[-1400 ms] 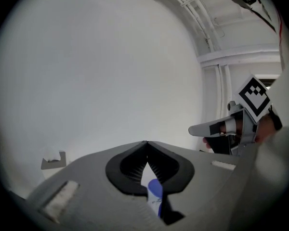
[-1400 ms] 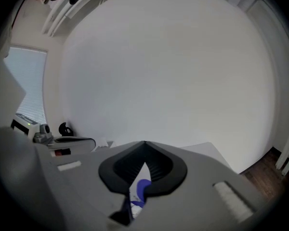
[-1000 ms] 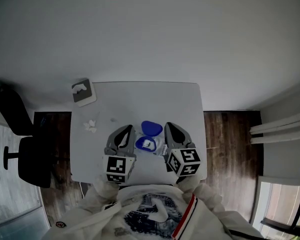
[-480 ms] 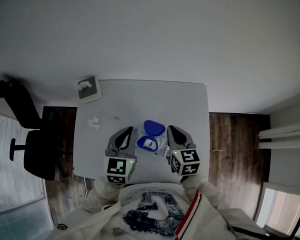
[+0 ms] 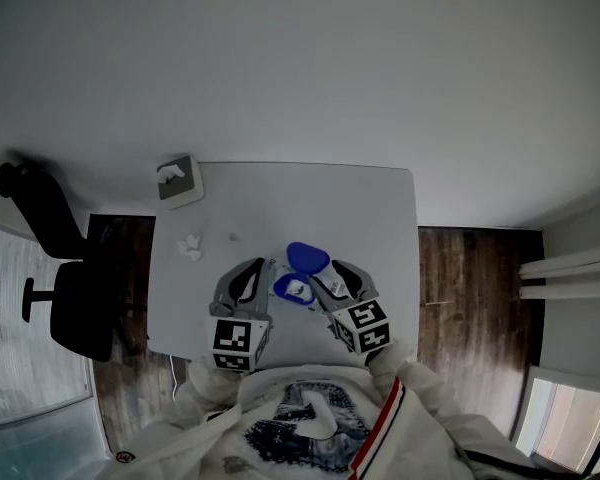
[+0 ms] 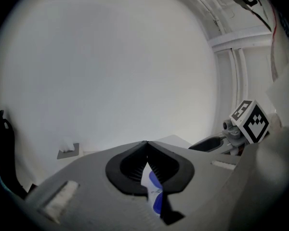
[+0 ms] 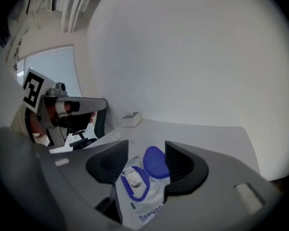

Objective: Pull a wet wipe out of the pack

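Lying toward the front table (image 5: 380,208) edge, pack (image 5: 292,289); open surface beyond.

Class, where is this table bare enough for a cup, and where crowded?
Bare: the far stretch of table from the box to the right corner, and the strip right of the pack. Crowded: near middle, where the left gripper and the right gripper, jaws just opened and gripping nothing, flank it.
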`<state>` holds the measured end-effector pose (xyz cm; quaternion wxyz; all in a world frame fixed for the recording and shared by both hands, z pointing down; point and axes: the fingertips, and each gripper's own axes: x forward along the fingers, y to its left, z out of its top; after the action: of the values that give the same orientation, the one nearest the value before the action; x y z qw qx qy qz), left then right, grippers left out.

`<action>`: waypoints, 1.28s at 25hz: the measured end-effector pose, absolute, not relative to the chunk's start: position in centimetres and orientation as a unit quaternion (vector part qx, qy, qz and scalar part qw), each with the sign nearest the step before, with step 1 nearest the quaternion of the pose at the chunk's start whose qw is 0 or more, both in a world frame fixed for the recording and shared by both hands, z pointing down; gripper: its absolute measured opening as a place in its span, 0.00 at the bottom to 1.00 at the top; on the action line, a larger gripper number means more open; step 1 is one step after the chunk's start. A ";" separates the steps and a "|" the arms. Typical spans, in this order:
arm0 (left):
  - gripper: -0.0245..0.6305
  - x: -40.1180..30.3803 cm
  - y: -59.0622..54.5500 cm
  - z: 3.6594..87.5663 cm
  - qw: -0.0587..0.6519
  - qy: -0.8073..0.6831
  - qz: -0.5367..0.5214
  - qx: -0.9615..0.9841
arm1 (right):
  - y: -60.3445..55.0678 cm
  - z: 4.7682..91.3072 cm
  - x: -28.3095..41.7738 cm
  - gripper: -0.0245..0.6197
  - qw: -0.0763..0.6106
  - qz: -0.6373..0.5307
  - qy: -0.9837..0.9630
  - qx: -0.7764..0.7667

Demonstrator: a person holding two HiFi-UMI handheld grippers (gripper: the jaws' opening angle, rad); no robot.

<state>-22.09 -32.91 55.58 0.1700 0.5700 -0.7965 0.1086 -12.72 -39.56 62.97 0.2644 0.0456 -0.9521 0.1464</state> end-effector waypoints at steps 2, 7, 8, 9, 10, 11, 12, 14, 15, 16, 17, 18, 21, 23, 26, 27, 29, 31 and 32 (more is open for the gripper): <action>0.04 -22.1 -32.8 55.7 0.171 -0.798 0.111 0.568 | -38.8 63.7 -12.8 0.45 0.271 0.155 -0.950 0.021; 0.04 -22.1 -32.3 56.1 0.186 -0.798 0.106 0.563 | -36.5 66.3 -12.9 0.66 0.313 0.116 -0.942 -0.040; 0.04 -22.1 -32.1 56.1 0.187 -0.798 0.107 0.562 | -36.1 66.8 -12.8 0.68 0.324 0.102 -0.939 -0.048; 0.04 -22.1 -32.0 56.1 0.188 -0.798 0.108 0.562 | -35.7 67.3 -12.8 0.69 0.334 0.092 -0.936 -0.056; 0.04 -22.1 -32.0 56.1 0.188 -0.798 0.108 0.562 | -35.2 67.6 -12.7 0.71 0.343 0.085 -0.934 -0.063; 0.04 -22.2 -31.9 55.9 0.187 -0.799 0.108 0.561 | -34.9 68.0 -12.7 0.72 0.349 0.080 -0.931 -0.070; 0.04 -22.3 -31.9 55.9 0.187 -0.800 0.108 0.561 | -34.6 68.4 -12.6 0.72 0.353 0.078 -0.929 -0.076; 0.04 -22.6 -31.6 55.9 0.187 -0.801 0.108 0.558 | -34.3 69.2 -12.6 0.72 0.359 0.076 -0.927 -0.082; 0.04 -22.7 -31.5 56.0 0.187 -0.802 0.109 0.557 | -34.2 69.5 -12.6 0.72 0.363 0.075 -0.925 -0.083; 0.04 -22.7 -31.5 56.0 0.188 -0.802 0.109 0.556 | -34.1 69.8 -12.6 0.70 0.368 0.072 -0.923 -0.084; 0.04 -22.7 -31.4 56.0 0.188 -0.802 0.109 0.556 | -34.0 70.1 -12.6 0.69 0.373 0.069 -0.921 -0.087; 0.04 -22.7 -31.3 56.0 0.189 -0.802 0.110 0.556 | -33.9 70.4 -12.7 0.67 0.378 0.066 -0.919 -0.091; 0.04 -22.8 -31.1 55.9 0.189 -0.803 0.111 0.555 | -33.8 71.2 -13.1 0.58 0.388 0.056 -0.915 -0.097; 0.04 -22.9 -31.0 55.9 0.189 -0.803 0.111 0.554 | -34.0 71.6 -13.4 0.47 0.394 0.053 -0.912 -0.098; 0.04 -23.1 -30.7 56.0 0.191 -0.804 0.113 0.551 | -33.8 72.2 -13.7 0.42 0.403 0.055 -0.907 -0.108; 0.04 -23.1 -30.6 56.1 0.192 -0.805 0.114 0.549 | -33.6 72.4 -13.7 0.41 0.406 0.055 -0.905 -0.114; 0.04 -23.2 -30.4 56.3 0.194 -0.806 0.116 0.547 | -33.2 72.9 -13.8 0.39 0.412 0.054 -0.902 -0.123; 0.04 -23.4 -30.2 56.3 0.195 -0.807 0.116 0.544 | -33.0 73.4 -14.0 0.37 0.417 0.051 -0.899 -0.126; 0.04 -23.5 -30.1 56.3 0.196 -0.808 0.117 0.543 | -33.0 73.7 -14.0 0.35 0.420 0.049 -0.898 -0.125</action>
<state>-23.46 -30.11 56.33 0.1958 0.5434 -0.8080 0.1168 -14.05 -32.99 73.69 0.4198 -0.1248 -0.8976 0.0490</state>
